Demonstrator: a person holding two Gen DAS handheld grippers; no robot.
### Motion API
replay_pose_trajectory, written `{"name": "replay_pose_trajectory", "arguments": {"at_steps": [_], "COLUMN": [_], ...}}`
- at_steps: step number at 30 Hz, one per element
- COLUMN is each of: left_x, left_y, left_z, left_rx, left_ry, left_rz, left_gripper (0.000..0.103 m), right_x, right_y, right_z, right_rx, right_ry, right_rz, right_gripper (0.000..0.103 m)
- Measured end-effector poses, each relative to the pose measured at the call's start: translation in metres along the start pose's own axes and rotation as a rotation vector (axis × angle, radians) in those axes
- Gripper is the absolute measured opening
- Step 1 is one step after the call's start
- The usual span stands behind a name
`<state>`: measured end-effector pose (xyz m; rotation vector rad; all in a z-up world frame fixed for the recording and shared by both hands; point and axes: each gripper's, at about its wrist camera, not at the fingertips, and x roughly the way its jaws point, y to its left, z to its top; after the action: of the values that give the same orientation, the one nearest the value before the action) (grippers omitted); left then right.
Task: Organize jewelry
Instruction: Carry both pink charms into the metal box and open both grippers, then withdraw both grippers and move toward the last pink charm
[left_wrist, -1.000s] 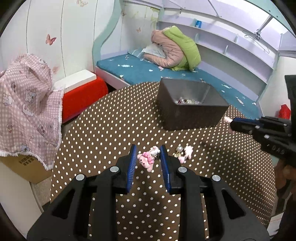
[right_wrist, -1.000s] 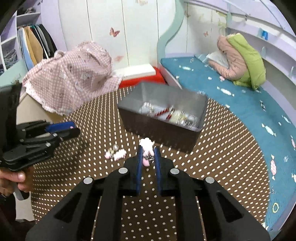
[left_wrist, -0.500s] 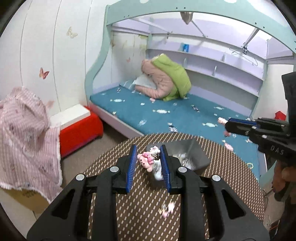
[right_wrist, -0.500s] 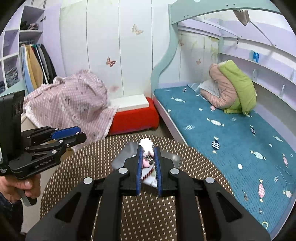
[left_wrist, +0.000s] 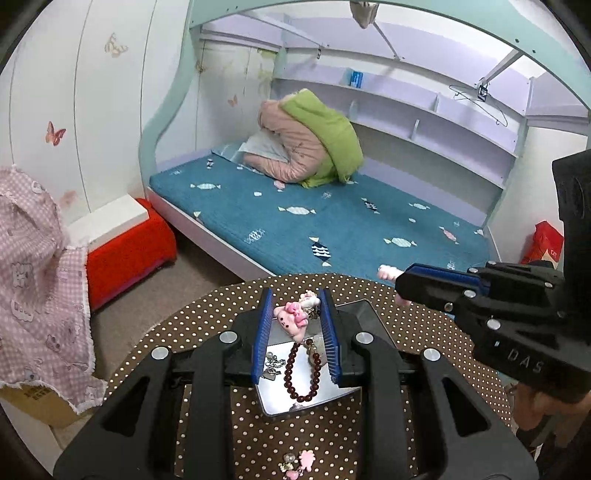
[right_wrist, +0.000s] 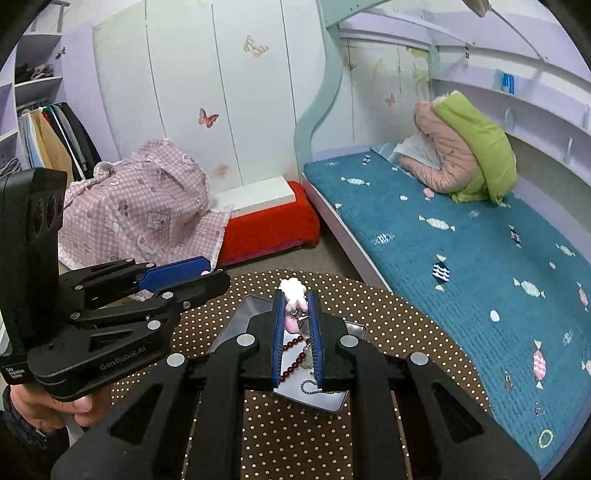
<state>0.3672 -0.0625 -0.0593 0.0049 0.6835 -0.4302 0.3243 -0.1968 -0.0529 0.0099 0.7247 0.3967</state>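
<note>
Left gripper (left_wrist: 297, 308) above the grey box (left_wrist: 364, 314), narrowed onto a pink charm (left_wrist: 291, 319) pinched between the blue pads. Inside the box, under the charm: a dark red bead bracelet (left_wrist: 301, 373) and small silver pieces. In front of the box, on the dotted tablecloth (left_wrist: 207, 321): another pink charm (left_wrist: 301, 461). Right of the box, right gripper (right_wrist: 295, 306) nearly shut, clamping a white and pink charm (right_wrist: 292, 291) over the same box (right_wrist: 243, 310).
</note>
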Motion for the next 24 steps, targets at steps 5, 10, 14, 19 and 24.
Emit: {"name": "replay_pose_trajectory", "arguments": {"at_steps": [5,10,14,19,24], "left_x": [0.015,0.021,0.015,0.003,-0.020], "left_y": [0.005,0.007,0.007,0.014,0.022], "left_z": [-0.002,-0.002,-0.002,-0.003,-0.005], "left_rx": [-0.012,-0.011,-0.009,-0.025,-0.038], "left_ry": [0.028,0.037,0.015,-0.012,-0.054], "left_rz": [-0.002,0.014,0.046,0.093,0.147], "left_gripper": [0.026,0.027,0.064,0.081,0.095], "right_x": [0.011,0.020,0.023,0.019,0.005], "right_y": [0.000,-0.002,-0.005,-0.016,-0.022], "right_z": [-0.001,-0.003,-0.005,-0.009,-0.012], "right_rx": [0.008,0.018,0.036,0.085,0.103], "right_ry": [0.027,0.044,0.050,0.031,-0.017], "right_rz": [-0.001,-0.005,-0.013,-0.056,-0.087], "right_gripper": [0.011,0.012,0.029,0.062,0.096]}}
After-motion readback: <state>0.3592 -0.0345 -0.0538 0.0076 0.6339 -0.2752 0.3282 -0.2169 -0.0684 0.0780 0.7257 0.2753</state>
